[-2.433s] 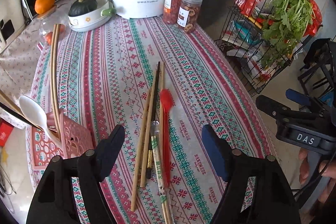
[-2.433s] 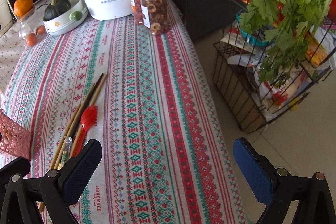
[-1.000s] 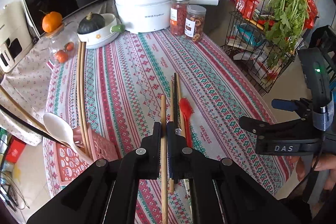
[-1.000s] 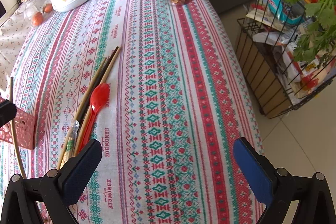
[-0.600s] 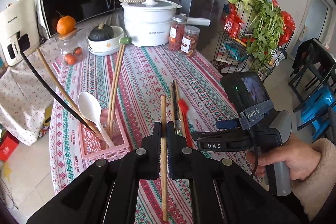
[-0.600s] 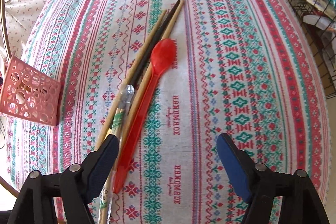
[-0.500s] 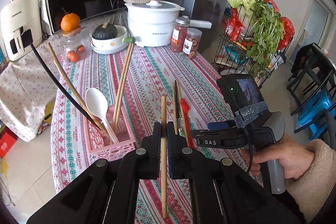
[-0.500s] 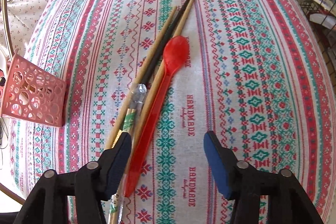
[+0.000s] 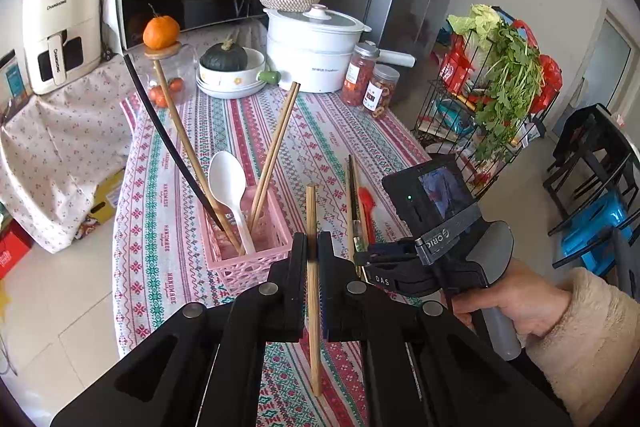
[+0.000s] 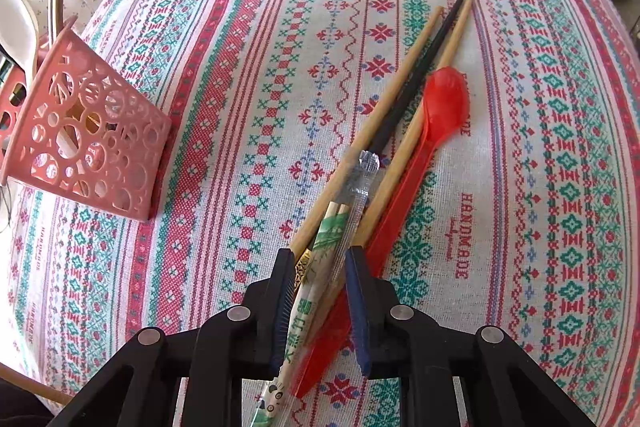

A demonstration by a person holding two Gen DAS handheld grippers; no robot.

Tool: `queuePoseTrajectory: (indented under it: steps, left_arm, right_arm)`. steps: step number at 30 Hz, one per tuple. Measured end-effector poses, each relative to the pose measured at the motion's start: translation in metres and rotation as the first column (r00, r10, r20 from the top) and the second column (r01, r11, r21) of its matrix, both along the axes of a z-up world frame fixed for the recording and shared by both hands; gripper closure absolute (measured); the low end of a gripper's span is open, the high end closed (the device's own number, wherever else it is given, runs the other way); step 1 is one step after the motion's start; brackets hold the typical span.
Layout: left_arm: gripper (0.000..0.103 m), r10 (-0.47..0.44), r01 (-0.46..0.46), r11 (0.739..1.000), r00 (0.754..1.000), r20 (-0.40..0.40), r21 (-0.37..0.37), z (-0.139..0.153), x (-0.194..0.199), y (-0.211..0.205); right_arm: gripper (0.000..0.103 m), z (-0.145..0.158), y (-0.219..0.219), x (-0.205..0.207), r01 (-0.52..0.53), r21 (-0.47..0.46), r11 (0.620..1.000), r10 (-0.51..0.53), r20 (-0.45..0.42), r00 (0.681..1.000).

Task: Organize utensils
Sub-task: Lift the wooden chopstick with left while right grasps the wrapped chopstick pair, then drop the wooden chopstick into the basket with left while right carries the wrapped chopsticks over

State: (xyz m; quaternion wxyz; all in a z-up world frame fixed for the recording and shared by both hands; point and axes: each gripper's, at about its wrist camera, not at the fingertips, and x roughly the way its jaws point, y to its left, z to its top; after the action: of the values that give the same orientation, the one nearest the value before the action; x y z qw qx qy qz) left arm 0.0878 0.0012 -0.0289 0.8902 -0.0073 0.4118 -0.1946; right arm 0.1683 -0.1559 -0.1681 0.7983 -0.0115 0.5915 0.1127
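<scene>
Left tongs (image 9: pixel 312 251): pressed tight on a single wooden chopstick (image 9: pixel 313 291), which stands upright in the grip above the tabletop (image 9: pixel 320 131), just beside the pink basket (image 9: pixel 244 259).
Right tongs (image 10: pixel 319 267): narrowed around the wrapped bamboo chopsticks (image 10: pixel 316 267) in the loose pile; whether the pads actually touch the wrapper cannot be told.
Pile: two bare wooden chopsticks, a black chopstick (image 10: pixel 416 79) and a red plastic spoon (image 10: pixel 416 163) lie touching one another.
Basket: already holds a white spoon (image 9: pixel 230 187) and several leaning chopsticks.
Risk, right: neighbours likely pinched or dragged along, since everything overlaps.
Risk, left: the thin stick may pivot in the grip, or knock the leaning utensils on entry.
</scene>
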Motion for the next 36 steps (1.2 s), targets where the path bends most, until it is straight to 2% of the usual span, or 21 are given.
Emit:
queuePoseTrajectory:
  steps: [3,6,7,12,14,16,20,22,23,29,30,31,36]
  left_arm:
    - [0.098,0.0,0.0,1.0,1.0,0.004,0.0,0.001,-0.001,0.002]
    - [0.098,0.001,-0.001,1.0,1.0,0.016,-0.002,0.004,-0.002,0.003]
    - [0.098,0.001,-0.001,1.0,1.0,0.02,-0.004,0.006,-0.003,0.004]
    - [0.098,-0.004,0.005,1.0,0.999,0.037,-0.01,0.01,-0.008,0.004]
    - [0.098,-0.005,0.005,1.0,0.999,0.037,-0.011,0.011,-0.008,0.003]
    - [0.098,-0.007,0.008,1.0,0.999,0.036,-0.011,0.011,-0.008,0.002]
    - [0.098,-0.011,0.011,1.0,1.0,0.029,-0.006,0.008,-0.007,0.0]
    - [0.098,-0.009,0.009,1.0,1.0,0.028,-0.005,0.007,-0.007,0.001]
    - [0.098,-0.007,0.007,1.0,1.0,0.027,-0.005,0.007,-0.007,0.002]
    - [0.098,0.005,-0.004,1.0,1.0,0.021,-0.012,0.007,-0.005,0.007]
    - [0.098,0.005,-0.005,1.0,1.0,0.021,-0.015,0.007,-0.005,0.008]
    - [0.098,0.006,-0.006,1.0,1.0,0.022,-0.017,0.008,-0.005,0.009]
    - [0.098,0.007,-0.006,1.0,0.999,0.039,-0.028,0.014,-0.008,0.009]
  right_arm:
    - [0.092,0.0,0.003,-0.002,-0.013,-0.02,1.0,0.013,0.019,1.0]
    - [0.102,0.006,-0.004,-0.006,-0.008,0.012,1.0,0.008,0.036,0.999]
    - [0.103,0.009,-0.007,-0.008,-0.004,0.026,1.0,0.003,0.043,0.999]
    - [0.103,0.024,-0.023,-0.016,0.009,0.087,0.996,-0.015,0.073,0.997]
    - [0.096,0.027,-0.024,-0.021,0.005,0.116,0.993,-0.014,0.077,0.997]
    - [0.094,0.025,-0.021,-0.023,-0.025,0.146,0.989,0.017,0.054,0.998]
    - [0.085,0.017,0.0,-0.024,-0.08,0.105,0.991,0.077,0.028,0.997]
    - [0.076,0.008,0.006,-0.02,-0.086,0.078,0.993,0.086,0.005,0.996]
    - [0.076,0.004,0.008,-0.018,-0.089,0.063,0.994,0.09,-0.007,0.996]
    - [0.077,-0.004,0.02,-0.013,-0.126,0.027,0.992,0.127,-0.028,0.992]
    - [0.08,-0.002,0.021,-0.014,-0.132,0.019,0.991,0.132,-0.021,0.991]
    - [0.09,0.0,0.022,-0.015,-0.138,0.015,0.99,0.139,-0.01,0.99]
    - [0.093,0.015,0.016,-0.024,-0.129,0.075,0.989,0.128,0.023,0.992]
